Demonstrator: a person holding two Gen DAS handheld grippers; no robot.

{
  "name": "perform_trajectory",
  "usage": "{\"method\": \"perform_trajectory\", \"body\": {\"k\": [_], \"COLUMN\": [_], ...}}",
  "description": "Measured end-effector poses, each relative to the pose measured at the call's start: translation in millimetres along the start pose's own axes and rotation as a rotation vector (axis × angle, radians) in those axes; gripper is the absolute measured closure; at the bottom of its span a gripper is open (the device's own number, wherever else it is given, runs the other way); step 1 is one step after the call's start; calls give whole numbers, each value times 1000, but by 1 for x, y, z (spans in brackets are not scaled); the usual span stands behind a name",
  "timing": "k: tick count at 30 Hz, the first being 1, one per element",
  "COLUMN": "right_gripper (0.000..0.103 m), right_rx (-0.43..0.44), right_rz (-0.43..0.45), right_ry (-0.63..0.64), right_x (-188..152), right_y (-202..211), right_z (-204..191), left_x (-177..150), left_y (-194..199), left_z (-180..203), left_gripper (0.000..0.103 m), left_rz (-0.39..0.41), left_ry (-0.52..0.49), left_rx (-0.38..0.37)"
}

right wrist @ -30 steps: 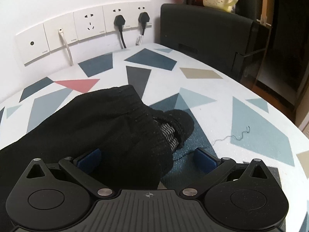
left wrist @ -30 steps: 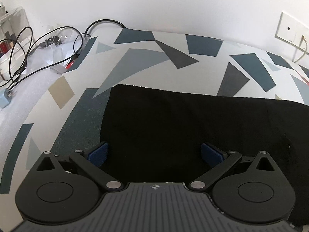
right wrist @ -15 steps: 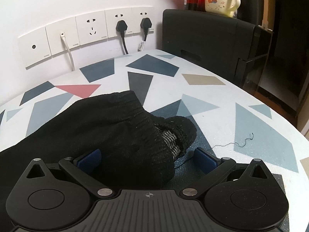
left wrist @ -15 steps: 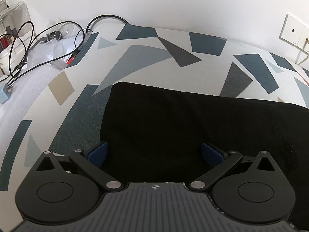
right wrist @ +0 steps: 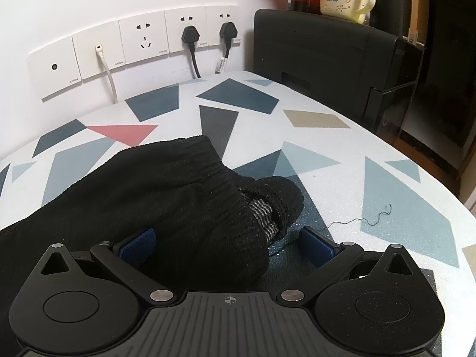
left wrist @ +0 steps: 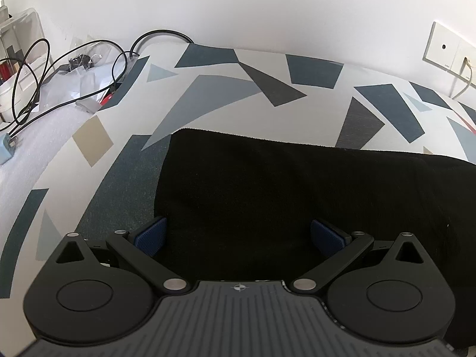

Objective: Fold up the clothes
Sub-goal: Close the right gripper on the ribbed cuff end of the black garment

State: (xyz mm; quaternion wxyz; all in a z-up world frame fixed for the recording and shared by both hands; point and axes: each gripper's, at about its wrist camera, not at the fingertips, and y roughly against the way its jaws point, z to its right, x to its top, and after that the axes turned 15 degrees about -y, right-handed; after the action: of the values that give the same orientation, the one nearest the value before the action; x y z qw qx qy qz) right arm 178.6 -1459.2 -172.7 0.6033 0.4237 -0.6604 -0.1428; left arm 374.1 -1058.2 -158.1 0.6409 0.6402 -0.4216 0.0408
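The left gripper (left wrist: 237, 235) is held wide apart over the flat end of the black garment (left wrist: 282, 196), which is spread on the patterned tabletop (left wrist: 208, 95). The right gripper (right wrist: 228, 245) is likewise spread, its blue pads (right wrist: 137, 246) set either side of the garment's bunched, ribbed end (right wrist: 261, 205). Nothing is clamped. Farther off, wall sockets (right wrist: 184, 29) with plugged cables are seen, and tangled cables (left wrist: 32, 68) at the left.

Bright, even light falls on the white wall (left wrist: 267, 6) and patterned table (left wrist: 208, 89); black cloth (left wrist: 282, 184) swallows detail. Fisheye bends the edges, corners go dark, and the right view's far side is dim.
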Motion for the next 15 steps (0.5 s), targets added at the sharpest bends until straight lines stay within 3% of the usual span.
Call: {"method": "perform_trajectory", "body": {"k": [4, 5, 8, 12, 15], "right_gripper": [1, 6, 45, 70, 78], "right_rx": [2, 11, 63, 105, 130], "right_rz": [1, 4, 8, 5, -8], "right_ry": [-4, -3, -8, -45, -145], "right_x": [0, 0, 1, 4, 12], "right_y": [1, 2, 8, 9, 7], "right_z": [-1, -1, -2, 0, 12], "left_x": [0, 1, 1, 2, 3], "left_y": [-1, -1, -2, -3, -3], "left_z": [0, 0, -2, -2, -1], "left_gripper": [0, 0, 0, 0, 0], "left_rz": [5, 7, 11, 10, 7], "left_ry": [-29, -39, -65, -69, -66], "left_rx": [-7, -12, -31, -39, -37]}}
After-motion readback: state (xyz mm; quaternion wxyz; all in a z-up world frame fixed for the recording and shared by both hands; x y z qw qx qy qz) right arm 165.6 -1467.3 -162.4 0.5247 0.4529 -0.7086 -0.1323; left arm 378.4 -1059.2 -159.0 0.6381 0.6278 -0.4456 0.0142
